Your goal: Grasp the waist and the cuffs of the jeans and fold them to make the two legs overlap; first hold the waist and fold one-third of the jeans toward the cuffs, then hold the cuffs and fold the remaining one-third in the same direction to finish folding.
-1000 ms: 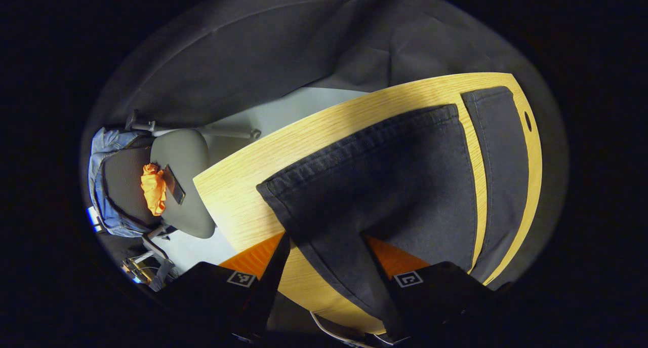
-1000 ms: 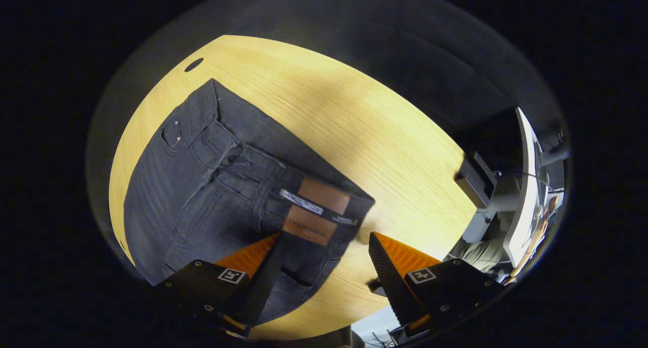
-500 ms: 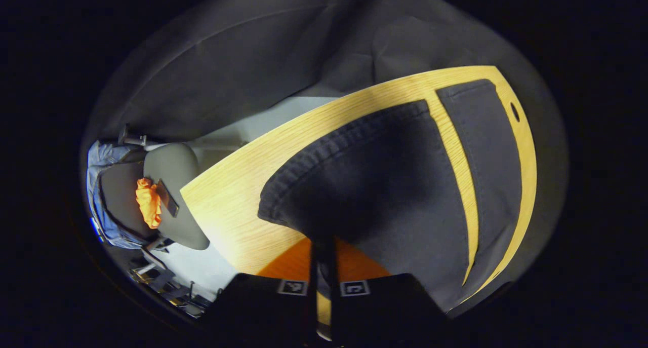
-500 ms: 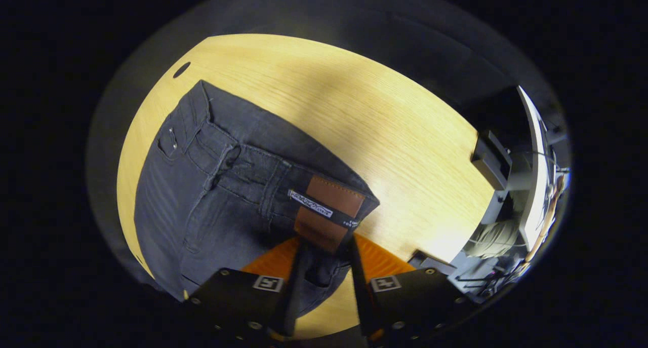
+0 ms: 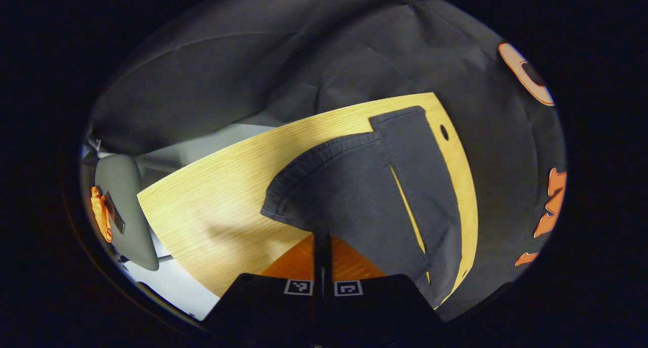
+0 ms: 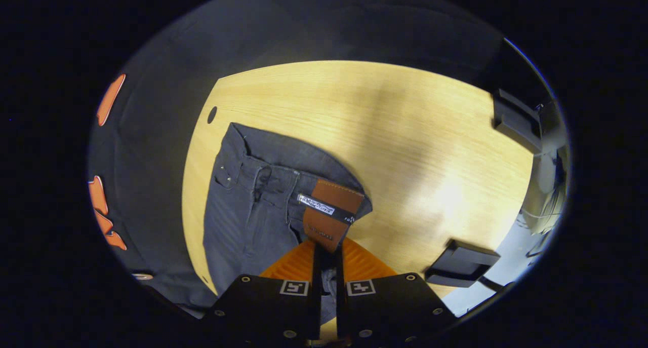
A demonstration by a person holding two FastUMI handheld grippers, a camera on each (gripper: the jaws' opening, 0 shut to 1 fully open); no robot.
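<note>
Left gripper view shows the wooden table (image 5: 217,206) bearing dark jeans (image 5: 364,196); the left gripper (image 5: 322,246) is clamped on a lifted cuff (image 5: 304,186). Right gripper view has the right gripper (image 6: 326,254) pinching the waist (image 6: 283,186) beside its leather patch (image 6: 329,211).

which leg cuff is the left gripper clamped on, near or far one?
The near one: the left gripper pinches the lifted cuff, while the far cuff lies flat on the table beside the hole.

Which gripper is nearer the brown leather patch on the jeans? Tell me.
Right. The right gripper is shut on the waistband of the jeans just below the leather patch. The left gripper is shut on a cuff at the legs' end.
</note>
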